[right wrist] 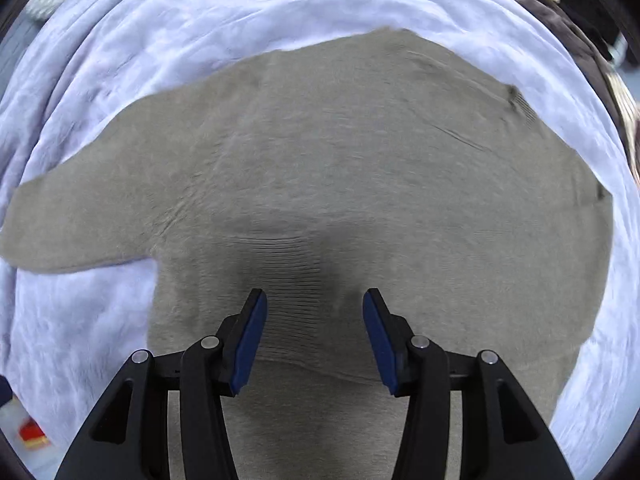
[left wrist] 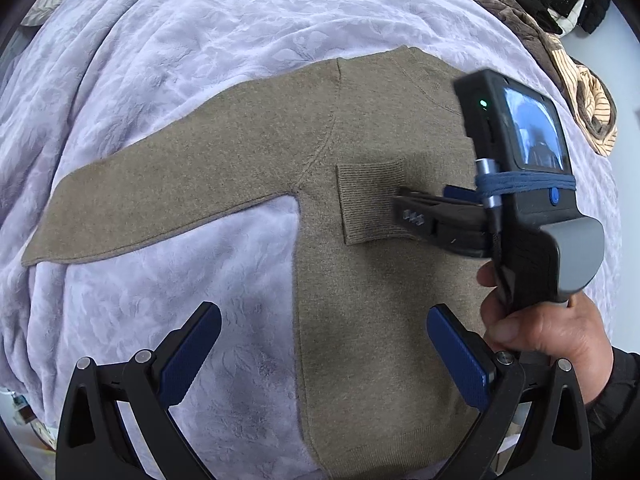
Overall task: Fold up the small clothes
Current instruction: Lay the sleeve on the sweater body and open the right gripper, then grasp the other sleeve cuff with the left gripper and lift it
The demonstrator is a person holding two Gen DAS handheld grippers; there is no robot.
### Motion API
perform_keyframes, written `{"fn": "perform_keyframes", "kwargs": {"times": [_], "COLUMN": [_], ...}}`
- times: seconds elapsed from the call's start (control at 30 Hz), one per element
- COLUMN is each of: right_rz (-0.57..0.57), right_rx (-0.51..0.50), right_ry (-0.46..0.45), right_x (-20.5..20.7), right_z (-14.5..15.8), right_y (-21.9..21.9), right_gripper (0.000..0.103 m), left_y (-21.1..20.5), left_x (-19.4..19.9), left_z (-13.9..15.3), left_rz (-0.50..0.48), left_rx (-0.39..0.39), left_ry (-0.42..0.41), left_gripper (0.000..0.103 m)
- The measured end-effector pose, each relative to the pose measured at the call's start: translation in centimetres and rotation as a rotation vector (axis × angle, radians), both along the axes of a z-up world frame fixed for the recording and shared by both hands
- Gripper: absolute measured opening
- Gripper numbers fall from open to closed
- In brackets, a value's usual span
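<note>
A brown sweater (left wrist: 380, 300) lies flat on a lilac blanket (left wrist: 180, 60) that covers the bed. One sleeve (left wrist: 140, 192) is spread out to the side over the blanket, and the other is already folded across the chest, so its ribbed cuff (left wrist: 368, 200) rests on the body of the sweater. The right gripper (right wrist: 314, 316) points down at this cuff; its jaws are spread and nothing is pinched between them, the cuff only lies below the gap. The right-wrist view is blurred, so I cannot say surely if the pads touch the knit or hang just above it. The left gripper (left wrist: 324, 344) is also wide open and holds nothing; it hangs over the side edge of the sweater, near the armpit. I judge that one sleeve fold is done and the spread sleeve is next. What can go wrong from here: if the right gripper goes away while a pad catches the ribbing, the cuff can be dragged and the folded sleeve opens again. If the left gripper takes the spread sleeve too near the armpit, it can lift the body too, and the first fold slides. The soft blanket can also wrinkle under the sweater and make the next fold crooked.
</note>
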State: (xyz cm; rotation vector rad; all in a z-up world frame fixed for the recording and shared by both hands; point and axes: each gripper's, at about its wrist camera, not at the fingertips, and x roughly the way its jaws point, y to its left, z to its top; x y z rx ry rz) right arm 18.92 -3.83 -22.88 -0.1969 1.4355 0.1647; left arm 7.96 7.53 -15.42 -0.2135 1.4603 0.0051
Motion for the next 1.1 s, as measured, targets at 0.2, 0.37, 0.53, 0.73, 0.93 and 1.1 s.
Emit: {"fn": "perform_keyframes", "kwargs": {"times": [0.2,0.37,0.53,0.73,0.93,1.1], "right_rz": [-0.106,0.064,0.107,0.056,0.027,0.054], "right_rx": [-0.053,0.080,0.056,0.041,0.004,-0.035], "right_ry": [0.127,0.093,0.027,-0.014,-0.029,-0.032], "right_x": [1.1,0.3,-1.3,-6.6,-8.9,-10.4], "right_z": [-2.8,0.9,4.6,7.2,8.0,8.4], "right_y": [-2.3,1.4,2.6,-2.3,-2.3,-1.3], "right_gripper": [0.054,0.054,0.054,0.054,0.054,0.054], "left_y": [3.9,10.0,17.6,29.3,32.7,35.1], "left_x": [-0.3,-0.5,-1.3,-4.6,-5.2,-5.0], "left_z": [-0.8,-2.6,-4.4,-7.5,-11.0,-12.8], "left_rz": [0.115,0.295,0.460,0.756,0.774,0.894], "left_rx": [-0.006,-0.022,-0.004,-0.210,-0.215,-0.316], "left_ry": [0.021,0.041,0.018,-0.041,-0.059,-0.094], "left_gripper": [0.103,0.103,0.103,0.103,0.103,0.103]}}
